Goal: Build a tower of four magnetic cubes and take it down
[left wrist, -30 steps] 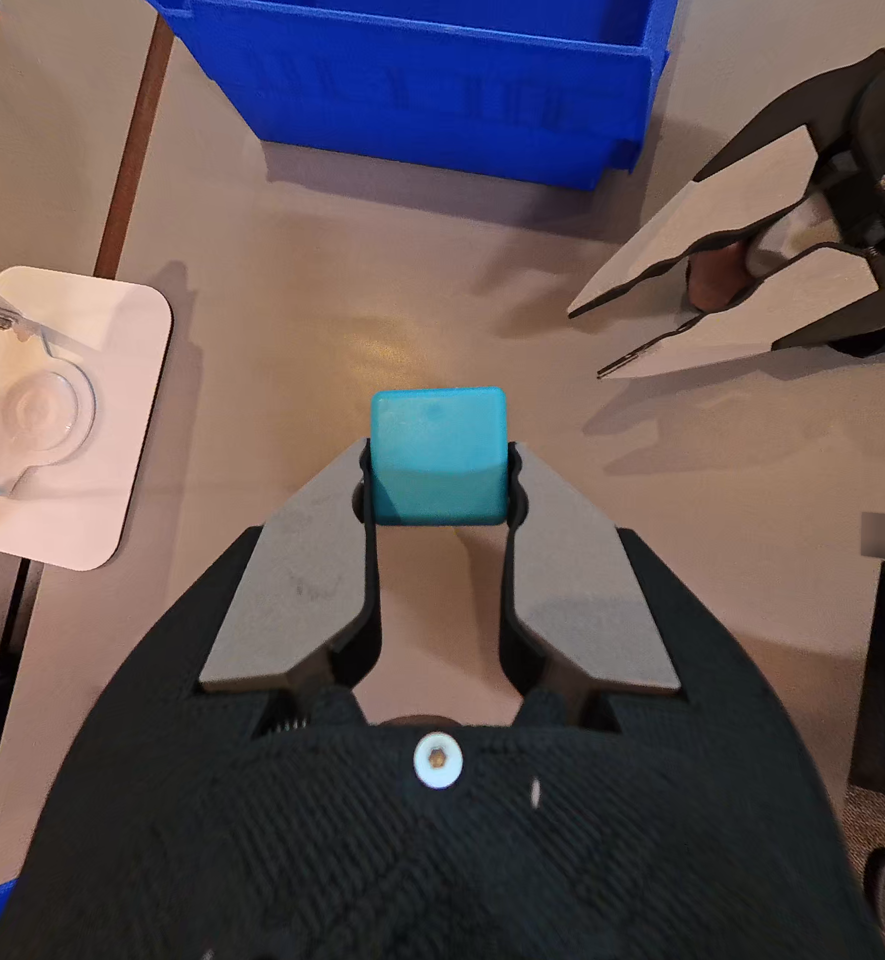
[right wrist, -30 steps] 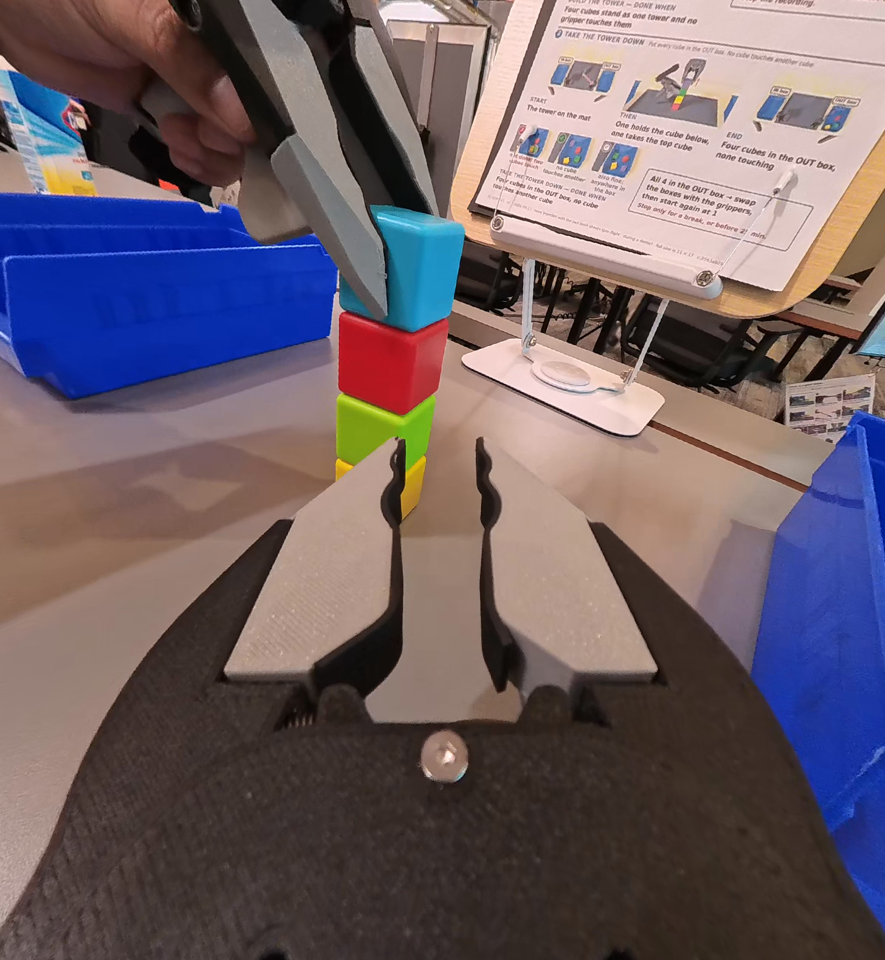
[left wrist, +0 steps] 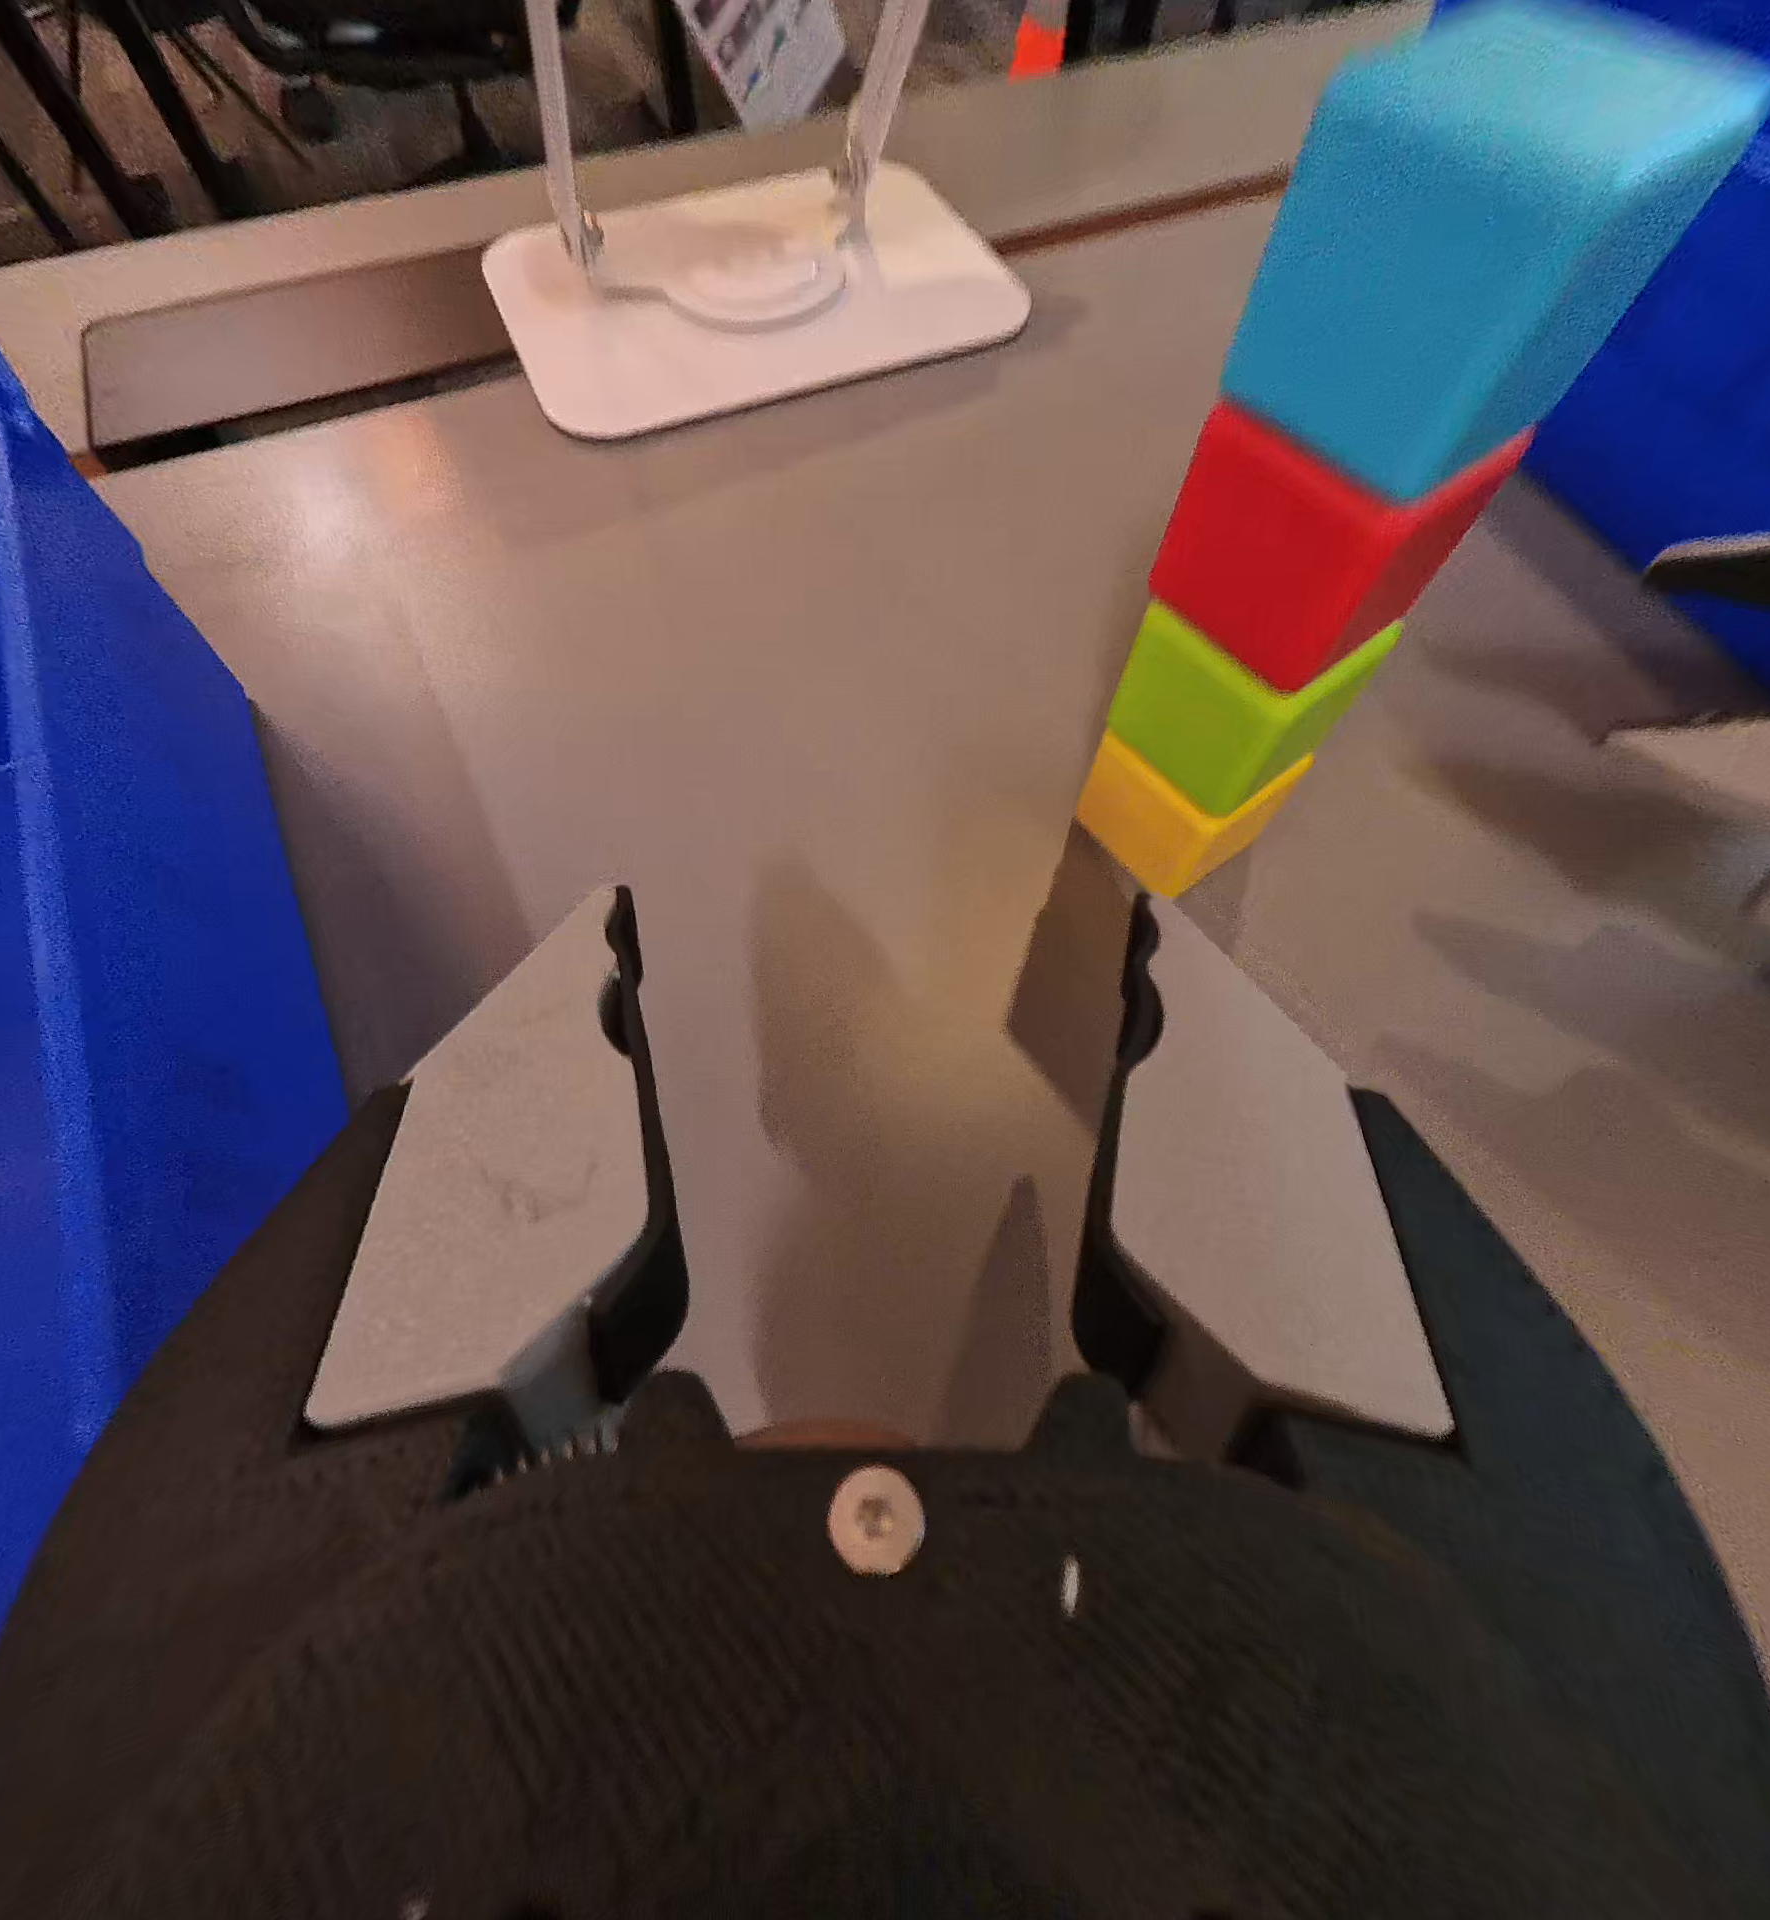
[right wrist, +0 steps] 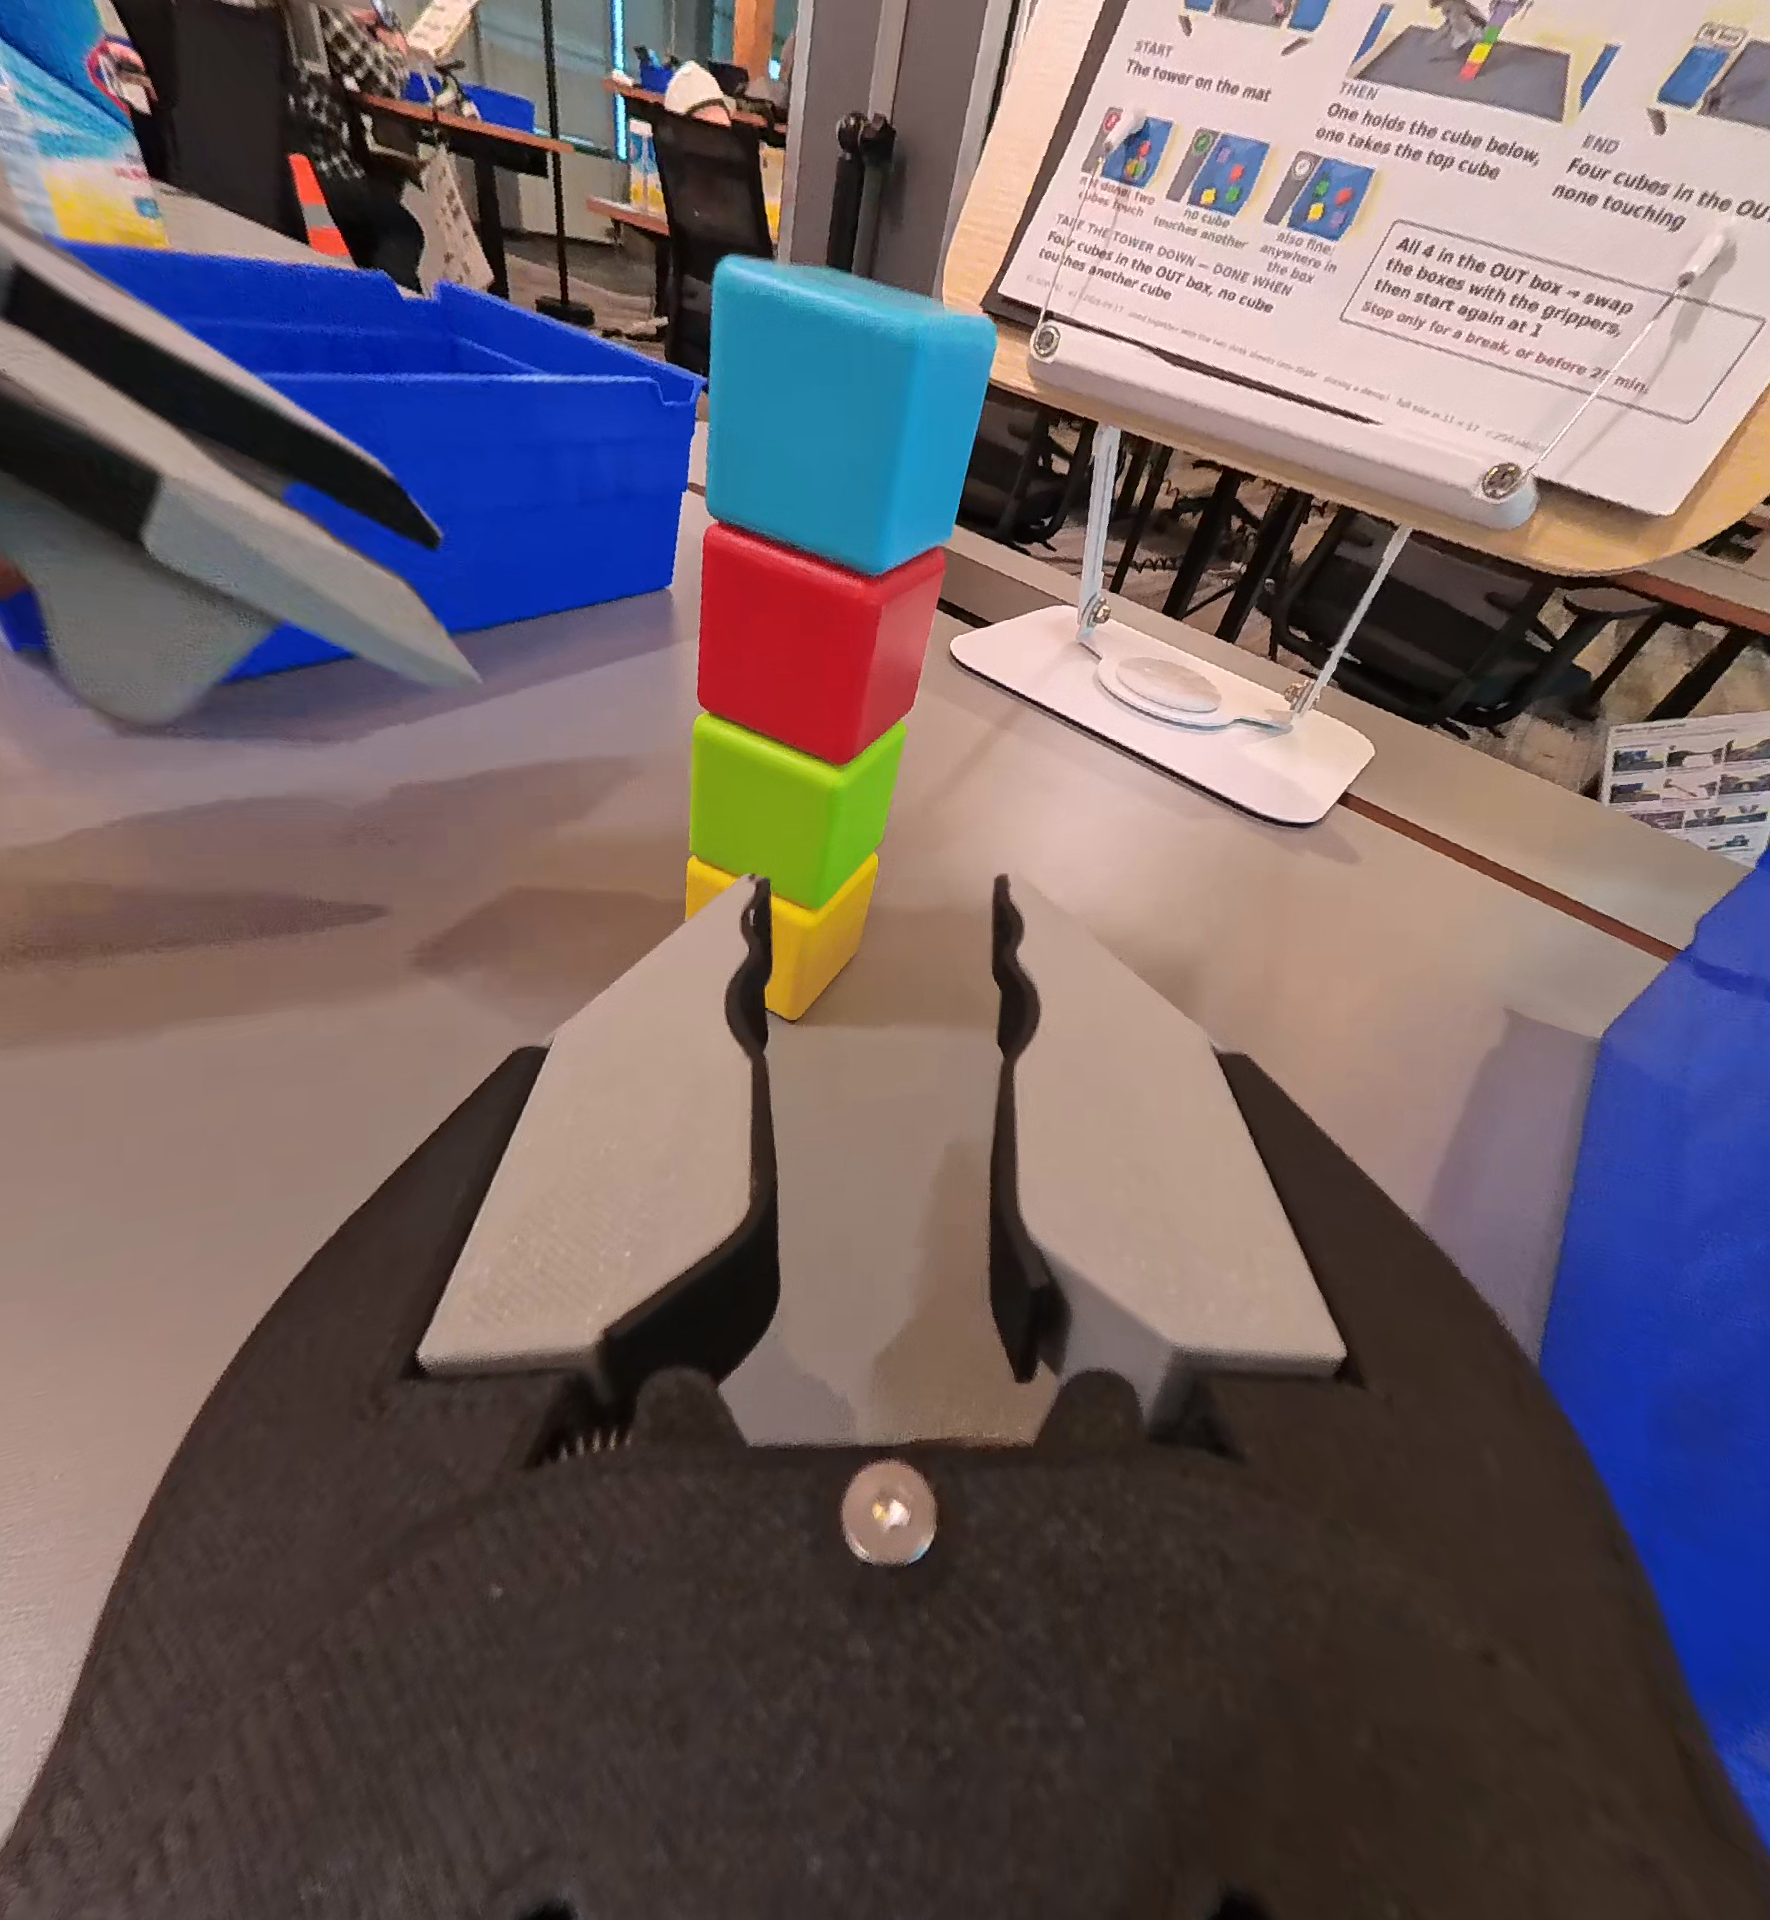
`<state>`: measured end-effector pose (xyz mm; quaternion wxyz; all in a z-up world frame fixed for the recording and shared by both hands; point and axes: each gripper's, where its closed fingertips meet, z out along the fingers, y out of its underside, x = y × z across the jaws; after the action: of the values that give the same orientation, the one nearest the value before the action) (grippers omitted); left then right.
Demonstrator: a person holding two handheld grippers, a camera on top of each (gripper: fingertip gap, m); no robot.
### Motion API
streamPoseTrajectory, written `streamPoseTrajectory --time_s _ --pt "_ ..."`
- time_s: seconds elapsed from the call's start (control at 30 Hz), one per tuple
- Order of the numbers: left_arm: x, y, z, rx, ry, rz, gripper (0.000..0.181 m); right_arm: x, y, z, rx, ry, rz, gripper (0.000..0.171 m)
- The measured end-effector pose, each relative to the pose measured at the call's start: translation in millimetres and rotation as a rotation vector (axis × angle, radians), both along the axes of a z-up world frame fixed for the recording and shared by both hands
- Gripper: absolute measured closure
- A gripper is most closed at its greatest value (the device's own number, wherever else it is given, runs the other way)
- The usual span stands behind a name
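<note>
Blue bin, left (right wrist: 507, 457): sits on bench (right wrist: 237, 1091) behind the left hand-held gripper; the part of its inside that shows has no cube in it.
Blue bin, right (right wrist: 1712, 1195): at the bench's right edge, just beside the right hand-held gripper; only outer wall shows, contents can't tell.
Tower: four cubes stacked upright on bench betw. the two bins. Yellow cube (right wrist: 819, 951) at bottom, green cube (right wrist: 787, 816) on it, red cube (right wrist: 808, 644) next, cyan cube (right wrist: 839, 416) on top. Each touches the one below, slightly twisted vs. neighbours.
Left hand-held gripper (left wrist: 879, 914): fingers spread wide, nothing betw. them. In own view it points along the bench, tower ahead & to the right, near but not touching. In right wrist view it shows at far left, tilted down, tips apart from the tower.
Right hand-held gripper (right wrist: 876, 904): fingers spread, gap approx. a cube wide, empty. Held low over bench, aimed at tower base; left fingertip overlaps yellow cube in view, contact can't tell.
Stand (right wrist: 1172, 707): white base w/ clear legs, behind tower to the right, carries a printed instruction sheet (right wrist: 1432, 208).
</note>
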<state>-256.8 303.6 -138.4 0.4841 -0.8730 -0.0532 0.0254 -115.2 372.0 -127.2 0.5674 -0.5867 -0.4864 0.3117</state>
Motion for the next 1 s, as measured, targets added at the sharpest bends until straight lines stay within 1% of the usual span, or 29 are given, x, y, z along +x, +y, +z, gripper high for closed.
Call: streamPoseTrajectory --time_s 0.07,0.13,0.3,0.4,0.43,0.47,0.57,0.63,0.83,1.0 --pt "-1.0 3.5 -15.6 -0.042 0.067 0.017 0.089 -1.0 0.6 -3.7 -0.004 -0.018 -0.003 0.129" --pt "-1.5 7.6 -25.6 -0.061 0.120 0.020 0.094 -0.4 0.5 -3.2 0.005 -0.017 -0.012 0.128" --pt "-7.5 12.5 -38.0 -0.057 0.186 0.014 0.098 -0.3 0.5 -3.5 0.009 -0.020 -0.015 0.127" --pt "-7.5 12.0 -53.0 -0.067 0.188 -0.015 0.109 -1.4 0.0 -4.2 0.008 -0.026 -0.010 0.127" --pt "-6.1 9.9 -61.1 -0.108 0.178 -0.029 0.115 -1.8 -0.9 -4.2 0.010 -0.027 -0.007 0.126" --pt "-5.4 8.4 -65.3 -0.136 0.171 -0.033 0.114 -2.6 -2.2 -4.2 0.012 -0.028 -0.003 0.126" --pt "-2.4 8.9 -63.3 -0.123 0.194 -0.050 0.115 -5.0 -3.7 -6.4 0.018 -0.045 0.000 0.125" --pt "-0.9 9.1 -67.2 -0.147 0.205 -0.061 0.116 -6.1 -3.5 -7.9 0.019 -0.056 -0.003 0.125" --pt "-5.2 8.6 -70.4 -0.163 0.153 -0.039 0.101 -5.7 -0.4 -9.5 -0.002 -0.059 -0.021 0.122" --pt "-7.6 8.2 -63.7 -0.120 0.152 -0.021 0.097 -8.1 -0.1 -13.3 -0.024 -0.077 -0.038 0.116"
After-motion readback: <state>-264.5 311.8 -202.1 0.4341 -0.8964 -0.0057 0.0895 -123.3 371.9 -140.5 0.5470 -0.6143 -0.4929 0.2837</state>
